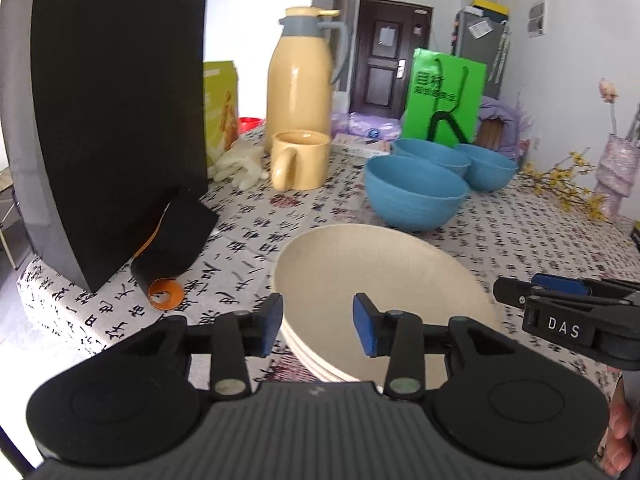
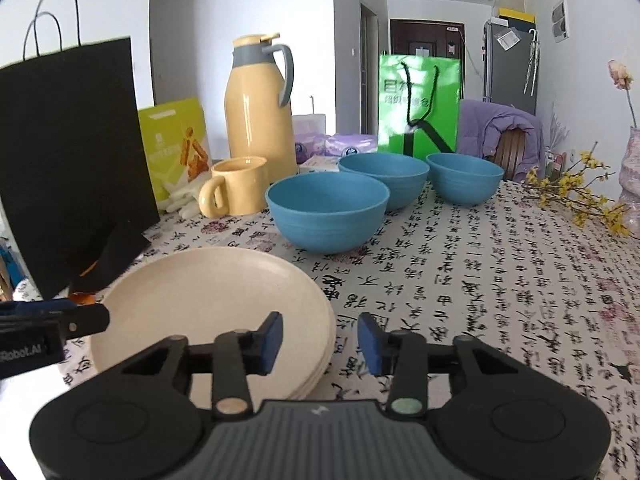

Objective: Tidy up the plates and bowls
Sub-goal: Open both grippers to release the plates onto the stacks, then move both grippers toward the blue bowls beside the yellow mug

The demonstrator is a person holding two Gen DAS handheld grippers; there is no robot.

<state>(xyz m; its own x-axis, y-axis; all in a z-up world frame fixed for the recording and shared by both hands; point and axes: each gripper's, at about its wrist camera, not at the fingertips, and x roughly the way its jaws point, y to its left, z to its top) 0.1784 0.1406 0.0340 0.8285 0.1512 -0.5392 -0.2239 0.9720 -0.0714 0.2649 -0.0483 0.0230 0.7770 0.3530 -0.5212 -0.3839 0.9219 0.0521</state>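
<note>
Black bag (image 2: 72, 152) stands far left on the tabletop (image 2: 500, 280), whose cloth carries printed Chinese characters. Left tongs (image 1: 318, 326) released, blue pads apart over the near rim of the plates (image 1: 380, 280), nothing gripped. Plates stacked, cream, in front of three blue bowls (image 2: 328, 212). Right tongs (image 2: 320, 342) released, straddling the stack's right edge; "DAS" reads on their side. Yellow jug (image 2: 258, 112) and mug (image 2: 236, 186) behind. Green bag (image 2: 418, 104) bears pale, illegible characters.
</note>
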